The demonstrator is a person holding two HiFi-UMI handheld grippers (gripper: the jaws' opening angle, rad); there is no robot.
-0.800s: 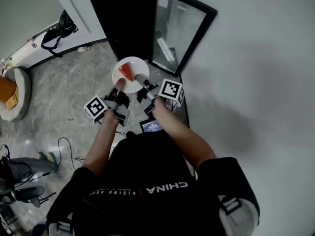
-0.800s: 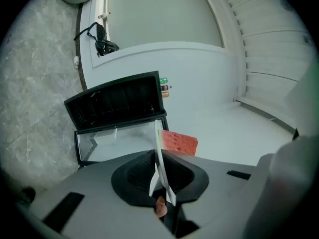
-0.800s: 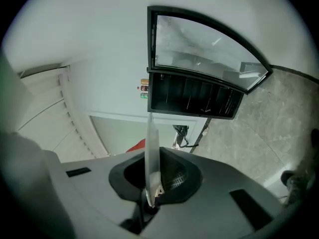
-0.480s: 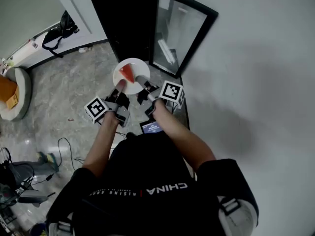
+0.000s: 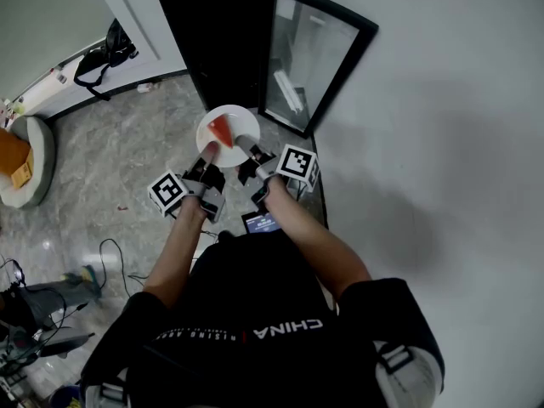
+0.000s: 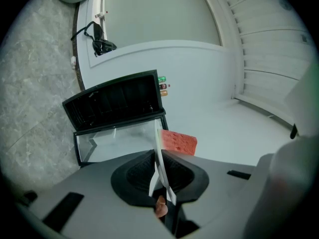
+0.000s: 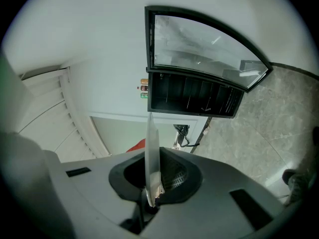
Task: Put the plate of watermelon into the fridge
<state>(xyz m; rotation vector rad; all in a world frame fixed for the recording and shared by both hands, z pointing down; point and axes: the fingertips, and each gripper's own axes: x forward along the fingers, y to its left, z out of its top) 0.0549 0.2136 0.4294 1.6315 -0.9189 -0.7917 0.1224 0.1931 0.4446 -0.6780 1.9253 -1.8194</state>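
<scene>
Clamping the near rim of a white plate [image 5: 228, 128] from both sides, the left hand-held gripper [image 5: 207, 151] and the right hand-held gripper [image 5: 246, 145] each have their jaws closed down to a narrow gap on the plate's thin edge. Each gripper view shows that edge standing between the dark pads. The plate holds a single wedge of watermelon [image 5: 221, 129], and nothing else is on it. The wedge is red and pitted with a flat cut face. It lies toward the left half of the plate, closer to the left hand-held gripper. The plate itself is round, plain and shallow, and it is carried in the air over the floor [image 5: 127, 155], just in front of the fridge [image 5: 219, 36] and not inside it.

The fridge is a small black cabinet standing on the floor. Its glass door [image 5: 308, 53] is swung open to the right, against the white wall [image 5: 442, 117]. Its interior looks dark, and I cannot tell what is in it.

The floor is grey marbled tile, with thin cables [image 5: 109, 246] trailing across it on the left. Farther left, a round pale tub [image 5: 34, 172] holds something orange. At the back, a black bag [image 5: 100, 56] rests on a white ledge.
</scene>
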